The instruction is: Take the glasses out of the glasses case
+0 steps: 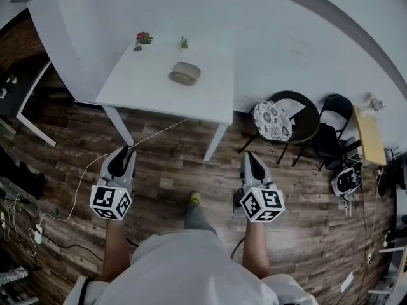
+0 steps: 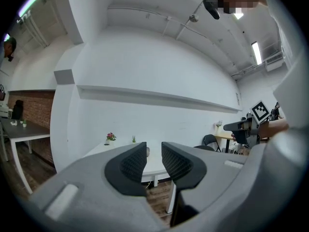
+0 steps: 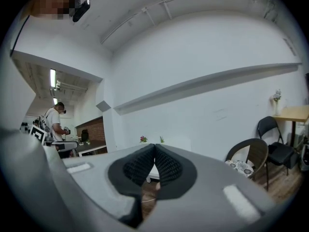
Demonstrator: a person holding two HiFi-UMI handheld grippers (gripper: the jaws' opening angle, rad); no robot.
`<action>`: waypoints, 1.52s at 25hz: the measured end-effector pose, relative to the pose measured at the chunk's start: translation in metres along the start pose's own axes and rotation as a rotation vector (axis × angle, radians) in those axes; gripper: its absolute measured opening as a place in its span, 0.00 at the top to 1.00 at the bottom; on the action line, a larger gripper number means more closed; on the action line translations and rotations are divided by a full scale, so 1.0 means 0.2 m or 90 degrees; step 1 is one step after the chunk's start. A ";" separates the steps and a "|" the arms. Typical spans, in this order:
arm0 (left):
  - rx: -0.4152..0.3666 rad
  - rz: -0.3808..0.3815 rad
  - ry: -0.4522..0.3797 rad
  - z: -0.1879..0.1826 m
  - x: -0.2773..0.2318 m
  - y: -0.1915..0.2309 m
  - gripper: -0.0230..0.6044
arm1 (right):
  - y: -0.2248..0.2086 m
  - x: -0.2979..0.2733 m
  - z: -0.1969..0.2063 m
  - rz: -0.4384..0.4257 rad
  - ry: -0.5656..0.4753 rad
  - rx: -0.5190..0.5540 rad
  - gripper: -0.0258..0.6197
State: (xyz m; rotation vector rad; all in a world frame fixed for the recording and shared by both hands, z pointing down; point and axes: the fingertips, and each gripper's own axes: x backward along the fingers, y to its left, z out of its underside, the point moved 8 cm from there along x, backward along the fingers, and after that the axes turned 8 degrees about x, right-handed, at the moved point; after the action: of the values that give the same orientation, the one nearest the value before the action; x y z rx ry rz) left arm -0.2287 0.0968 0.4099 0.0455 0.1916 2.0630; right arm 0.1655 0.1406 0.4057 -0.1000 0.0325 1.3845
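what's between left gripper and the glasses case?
Head view: from the left gripper, wood floor crossed by a white cable, then the bare near half of the table up to the glasses case.

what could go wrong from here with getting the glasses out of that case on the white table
1. A white cable lies on the floor between the person and the table; stepping closer could snag it.
2. The glasses case sits near a flowering plant and a green plant; a wide reach might knock them over.
3. The right gripper is shut and the case looks closed, so it may just get pushed around.
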 end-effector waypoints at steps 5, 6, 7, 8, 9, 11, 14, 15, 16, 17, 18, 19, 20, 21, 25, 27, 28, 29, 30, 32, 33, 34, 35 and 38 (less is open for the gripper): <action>-0.004 -0.001 0.014 0.00 -0.23 0.04 0.80 | -0.10 -0.23 0.00 -0.015 0.011 -0.008 0.96; -0.004 -0.002 0.015 -0.01 -0.27 0.05 0.80 | -0.12 -0.28 0.00 -0.018 0.012 -0.009 0.96; -0.005 -0.005 0.016 -0.02 -0.32 0.07 0.80 | -0.14 -0.33 -0.01 -0.021 0.013 -0.010 0.96; -0.006 -0.008 0.016 -0.03 -0.36 0.08 0.80 | -0.16 -0.38 -0.01 -0.024 0.014 -0.011 0.96; -0.007 -0.011 0.017 -0.04 -0.40 0.09 0.80 | -0.18 -0.42 -0.02 -0.028 0.015 -0.012 0.96; -0.007 -0.019 0.018 -0.07 -0.49 0.10 0.80 | -0.23 -0.52 -0.04 -0.034 0.016 -0.014 0.96; -0.005 -0.028 0.020 -0.09 -0.65 0.12 0.80 | -0.32 -0.68 -0.08 -0.042 0.016 -0.015 0.96; -0.005 -0.029 0.021 -0.10 -0.70 0.12 0.80 | -0.35 -0.72 -0.09 -0.044 0.016 -0.016 0.96; -0.006 -0.029 0.022 -0.11 -0.74 0.12 0.80 | -0.38 -0.76 -0.10 -0.046 0.016 -0.016 0.96; -0.008 -0.029 0.024 -0.11 -0.79 0.11 0.80 | -0.41 -0.80 -0.11 -0.048 0.015 -0.015 0.96; -0.010 -0.029 0.026 -0.12 -0.83 0.10 0.79 | -0.45 -0.84 -0.12 -0.050 0.015 -0.015 0.96; -0.012 -0.030 0.027 -0.12 -0.88 0.10 0.79 | -0.48 -0.88 -0.13 -0.051 0.013 -0.014 0.96; -0.013 -0.032 0.027 -0.13 -0.92 0.09 0.79 | -0.51 -0.92 -0.14 -0.053 0.012 -0.015 0.96; -0.014 -0.035 0.028 -0.13 -0.95 0.09 0.79 | -0.53 -0.95 -0.14 -0.056 0.012 -0.017 0.96; -0.013 -0.046 0.027 -0.16 -1.06 0.09 0.79 | -0.60 -1.06 -0.17 -0.068 0.009 -0.021 0.96; -0.012 -0.049 0.029 -0.17 -1.10 0.09 0.79 | -0.63 -1.11 -0.18 -0.071 0.008 -0.023 0.96; -0.014 -0.050 0.031 -0.17 -1.12 0.08 0.79 | -0.65 -1.13 -0.18 -0.073 0.008 -0.025 0.96; -0.016 -0.050 0.032 -0.17 -1.14 0.08 0.79 | -0.66 -1.15 -0.18 -0.074 0.008 -0.027 0.96; -0.018 -0.051 0.033 -0.17 -1.15 0.08 0.79 | -0.67 -1.16 -0.18 -0.074 0.007 -0.028 0.96; -0.019 -0.053 0.037 -0.17 -1.17 0.08 0.79 | -0.68 -1.19 -0.17 -0.075 0.008 -0.028 0.96; -0.018 -0.056 0.039 -0.16 -1.18 0.09 0.79 | -0.68 -1.20 -0.17 -0.077 0.009 -0.029 0.96; -0.015 -0.058 0.040 -0.16 -1.18 0.10 0.79 | -0.68 -1.22 -0.16 -0.079 0.010 -0.029 0.96; -0.012 -0.061 0.040 -0.16 -1.20 0.11 0.79 | -0.68 -1.23 -0.16 -0.081 0.011 -0.028 0.96; -0.011 -0.059 0.036 -0.16 -1.25 0.15 0.79 | -0.69 -1.29 -0.14 -0.078 0.014 -0.033 0.96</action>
State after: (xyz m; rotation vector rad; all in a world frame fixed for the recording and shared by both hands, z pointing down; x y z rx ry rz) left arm -0.1378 -0.1403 0.3951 -0.0320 0.2079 1.9748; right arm 0.2533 -0.1399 0.4068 -0.1578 0.0085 1.2619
